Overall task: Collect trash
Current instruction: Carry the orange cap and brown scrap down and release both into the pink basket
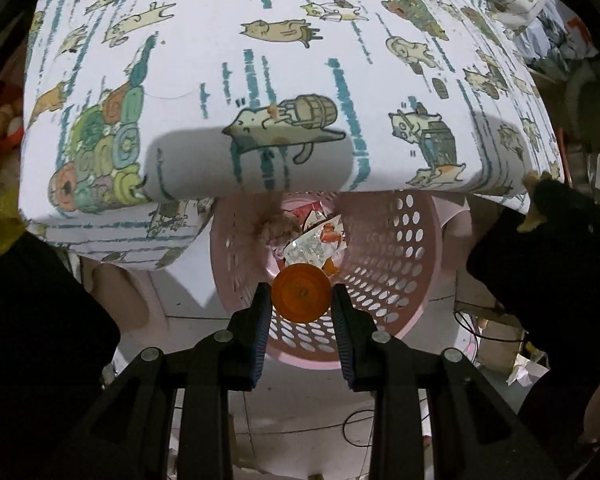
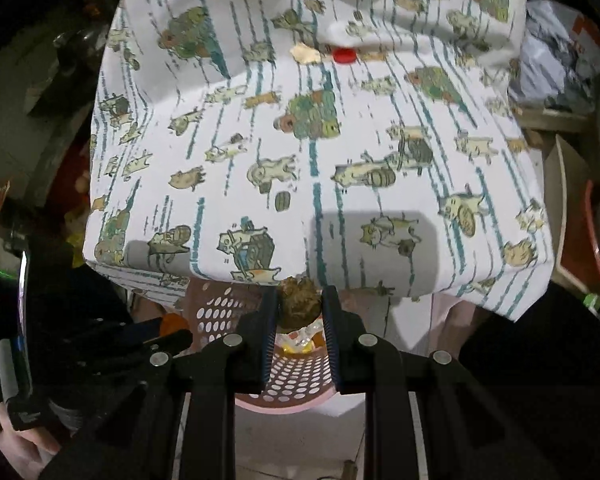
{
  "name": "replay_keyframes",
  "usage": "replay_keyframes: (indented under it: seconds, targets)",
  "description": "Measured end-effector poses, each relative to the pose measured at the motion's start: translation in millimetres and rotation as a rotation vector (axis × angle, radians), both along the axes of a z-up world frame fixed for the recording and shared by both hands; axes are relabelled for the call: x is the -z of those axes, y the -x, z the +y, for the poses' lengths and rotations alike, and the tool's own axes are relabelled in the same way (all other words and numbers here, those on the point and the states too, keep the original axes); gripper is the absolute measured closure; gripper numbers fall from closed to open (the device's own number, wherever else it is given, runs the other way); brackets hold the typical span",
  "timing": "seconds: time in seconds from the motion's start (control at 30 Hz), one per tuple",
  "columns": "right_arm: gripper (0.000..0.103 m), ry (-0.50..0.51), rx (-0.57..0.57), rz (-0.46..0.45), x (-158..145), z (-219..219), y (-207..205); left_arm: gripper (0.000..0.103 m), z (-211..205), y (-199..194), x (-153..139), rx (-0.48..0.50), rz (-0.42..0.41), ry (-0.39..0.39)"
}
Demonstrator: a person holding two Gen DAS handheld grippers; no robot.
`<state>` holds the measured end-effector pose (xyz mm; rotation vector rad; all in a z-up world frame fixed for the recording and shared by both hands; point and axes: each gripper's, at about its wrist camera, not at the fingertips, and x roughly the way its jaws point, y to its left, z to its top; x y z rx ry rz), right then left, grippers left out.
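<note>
Orange lid (image 1: 301, 293) — between left hand-held gripper (image 1: 301, 300) fingers.

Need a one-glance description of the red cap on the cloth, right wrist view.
Start from the cat-print tablecloth that fills the upper frame and follow it to its far end, where the fabric folds up. There lies the small red cap, round and flat. Beside it sits a pale tan scrap; only the cap is solid red.

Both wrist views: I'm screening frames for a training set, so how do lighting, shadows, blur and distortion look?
Left wrist view: sharp, cloth brightly lit, a grey blocky shadow near its edge, corners black, fisheye bows the table edge. Right wrist view: softer, cloth print smeared toward the top, a similar shadow, surroundings dark.
</note>
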<state>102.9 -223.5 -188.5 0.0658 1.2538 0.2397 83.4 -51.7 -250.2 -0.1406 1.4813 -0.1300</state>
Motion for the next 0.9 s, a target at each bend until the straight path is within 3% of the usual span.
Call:
replay_keyframes:
  seconds: [0.37, 0.47, 0.5, 0.53, 0.63, 0.67, 0.73, 0.83, 0.9]
  targets:
    - [0.079, -0.055, 0.004, 0.072, 25, -2, 1, 0.074, -10, -9, 37, 0.046, 0.048, -0.067]
    - [0.079, -0.049, -0.003, 0.079, 30, -1, 1, 0.05, -8, -9, 39, 0.029, 0.056, -0.068]
    - [0.079, -0.049, -0.005, 0.085, 32, 0, 1, 0.035, -8, -9, 38, 0.027, 0.049, -0.084]
    - [0.079, -0.05, -0.005, 0.089, 34, 0, 0, 0.03, -7, -9, 36, 0.024, 0.041, -0.098]
    - [0.079, -0.035, -0.007, 0.095, 41, 3, -3, 0.03, 6, -8, 20, -0.021, 0.056, -0.102]
    - [0.079, -0.018, -0.013, 0.088, 43, 5, -6, 0.03, 13, -5, 10, -0.055, 0.038, -0.072]
    - [0.079, -0.004, -0.033, 0.081, 49, 9, -10, 0.03, 23, -3, -14, -0.07, -0.017, -0.065]
    - [0.079, 0.007, -0.072, 0.098, 63, 21, -10, 0.03, 31, -6, -51, -0.067, -0.138, -0.145]
    - [0.079, 0.032, -0.101, 0.108, 76, 31, -9, 0.03, 38, -8, -63, -0.09, -0.169, -0.132]
